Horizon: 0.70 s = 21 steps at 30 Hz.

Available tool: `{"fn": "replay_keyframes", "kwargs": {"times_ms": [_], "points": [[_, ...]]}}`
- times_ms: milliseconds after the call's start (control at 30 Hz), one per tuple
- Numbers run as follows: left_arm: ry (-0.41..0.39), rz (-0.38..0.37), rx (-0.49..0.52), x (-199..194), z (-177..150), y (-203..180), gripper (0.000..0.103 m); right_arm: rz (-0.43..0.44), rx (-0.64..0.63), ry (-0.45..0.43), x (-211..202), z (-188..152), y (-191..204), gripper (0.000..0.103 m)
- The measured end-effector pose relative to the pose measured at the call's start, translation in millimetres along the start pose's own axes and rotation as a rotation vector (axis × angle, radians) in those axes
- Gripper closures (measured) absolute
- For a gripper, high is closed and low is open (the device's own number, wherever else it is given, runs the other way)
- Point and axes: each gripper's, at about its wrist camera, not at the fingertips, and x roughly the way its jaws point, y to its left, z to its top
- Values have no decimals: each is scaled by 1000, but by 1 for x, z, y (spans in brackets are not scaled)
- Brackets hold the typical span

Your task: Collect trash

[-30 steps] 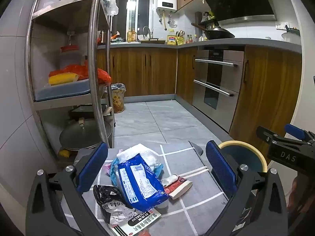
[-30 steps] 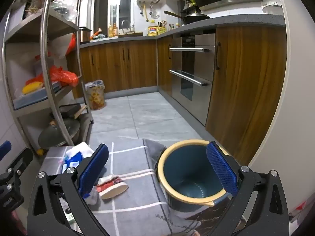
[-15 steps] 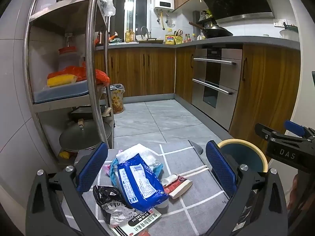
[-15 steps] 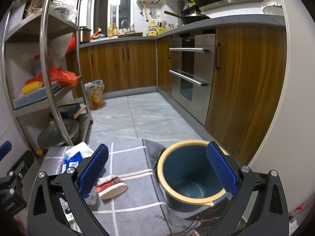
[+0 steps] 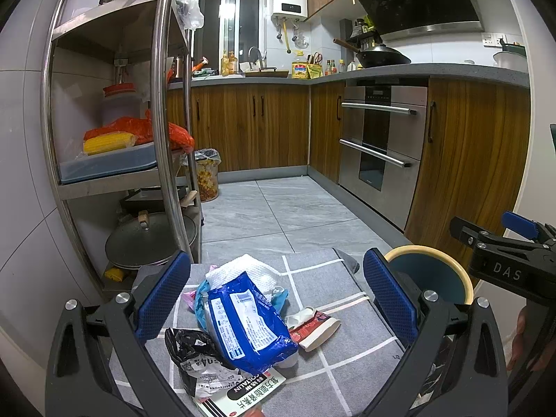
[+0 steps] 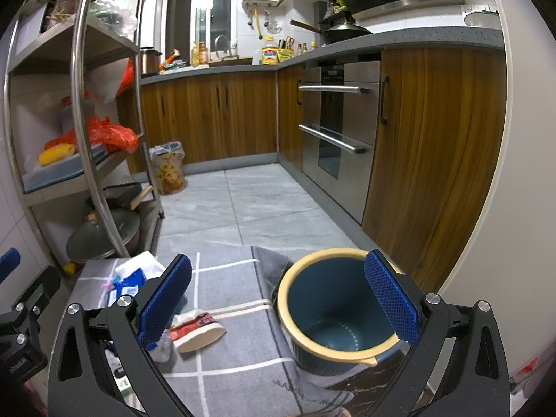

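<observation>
The blue pack [image 5: 248, 323] is seen lying on the grey mat [image 5: 351, 375], right under the wide-open left claw [image 5: 276, 300], its long side pointing away. It looks soft and crinkly. The round bin [image 6: 338, 309] is seen under the right claw [image 6: 278, 300], also wide open and empty.

Grey cloth with white grid lines [image 5: 330, 358], spread flat. Lying on it: blue packet [image 5: 246, 323], black wrapper [image 5: 191, 351], red-and-white wrapper [image 5: 314, 326]. At right edge, blue bin with cream rim [image 6: 342, 312].
</observation>
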Motion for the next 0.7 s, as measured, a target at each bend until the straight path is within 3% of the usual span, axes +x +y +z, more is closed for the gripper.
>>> {"fn": "replay_keyframes", "kwargs": {"times_ms": [700], "points": [[0,1,0,0,0,-1,5,0,-1,0,1,-1,0,4]]}}
